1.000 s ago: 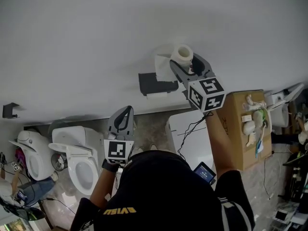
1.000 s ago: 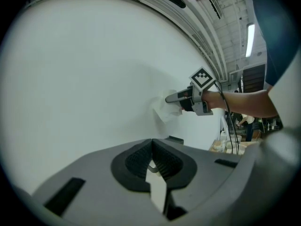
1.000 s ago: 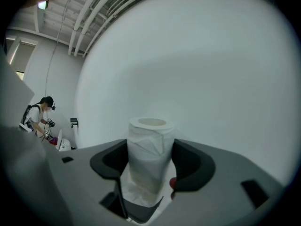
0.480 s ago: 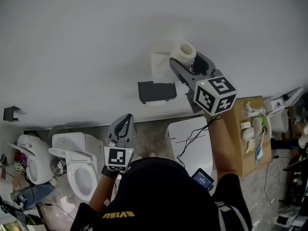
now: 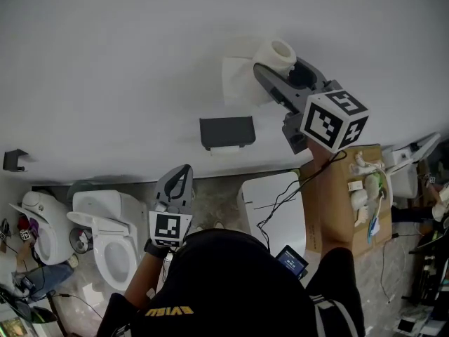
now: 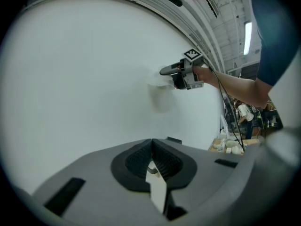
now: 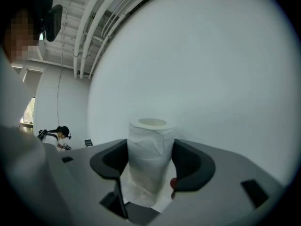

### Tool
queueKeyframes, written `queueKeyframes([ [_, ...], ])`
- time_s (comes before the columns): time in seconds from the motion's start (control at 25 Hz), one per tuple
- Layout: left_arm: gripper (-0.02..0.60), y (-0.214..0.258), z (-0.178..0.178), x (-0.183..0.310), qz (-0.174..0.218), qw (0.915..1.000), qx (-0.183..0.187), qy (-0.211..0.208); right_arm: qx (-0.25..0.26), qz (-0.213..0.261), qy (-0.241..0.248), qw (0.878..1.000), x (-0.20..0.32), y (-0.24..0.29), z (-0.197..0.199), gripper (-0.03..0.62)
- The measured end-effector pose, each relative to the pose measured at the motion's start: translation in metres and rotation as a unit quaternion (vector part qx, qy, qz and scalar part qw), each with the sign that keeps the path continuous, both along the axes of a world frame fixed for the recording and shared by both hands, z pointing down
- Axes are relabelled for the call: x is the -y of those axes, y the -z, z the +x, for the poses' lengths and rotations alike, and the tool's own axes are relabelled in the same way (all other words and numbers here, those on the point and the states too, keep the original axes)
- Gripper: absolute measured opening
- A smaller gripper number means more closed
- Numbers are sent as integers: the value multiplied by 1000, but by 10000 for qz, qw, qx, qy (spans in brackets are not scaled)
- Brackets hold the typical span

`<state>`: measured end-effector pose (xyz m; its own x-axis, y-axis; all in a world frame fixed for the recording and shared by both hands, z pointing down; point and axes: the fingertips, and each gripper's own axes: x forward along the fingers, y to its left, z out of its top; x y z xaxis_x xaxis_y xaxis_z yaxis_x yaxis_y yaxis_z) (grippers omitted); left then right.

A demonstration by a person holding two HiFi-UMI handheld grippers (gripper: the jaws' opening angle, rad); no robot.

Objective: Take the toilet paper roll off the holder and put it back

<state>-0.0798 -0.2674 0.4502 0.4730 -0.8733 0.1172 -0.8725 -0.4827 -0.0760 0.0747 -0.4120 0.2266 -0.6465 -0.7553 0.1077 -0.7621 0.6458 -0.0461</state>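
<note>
My right gripper (image 5: 275,66) is shut on the white toilet paper roll (image 5: 279,51), held up against the white wall, above and to the right of the dark grey holder (image 5: 226,132). A loose sheet (image 5: 238,83) hangs from the roll toward the left. In the right gripper view the roll (image 7: 150,149) stands upright between the two black pads (image 7: 190,166), which press its sides. The holder carries no roll. My left gripper (image 5: 184,170) hangs lower, below the holder and to its left, with its jaws shut (image 6: 151,160) on nothing. From the left gripper view the right gripper (image 6: 184,72) shows high on the wall.
Two white toilets (image 5: 116,241) stand on the floor at lower left. A white lidded unit (image 5: 270,192) and a cardboard box (image 5: 337,202) with small items sit at lower right. A small black bracket (image 5: 12,160) is on the wall at far left.
The right gripper has risen along the wall with the roll, moving up and away from the holder. The left gripper has stayed in place.
</note>
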Motion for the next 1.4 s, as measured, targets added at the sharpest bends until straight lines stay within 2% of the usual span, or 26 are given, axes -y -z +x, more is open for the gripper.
queueKeyframes([
  [0.64,11,-1,-11,0,-58,10000,-23,44,-63,151,227,9996,-4,24,-21,279],
  [1.4,11,0,-8,7,-34,9999,27,-94,-109,192,98,9997,2,29,-12,279],
])
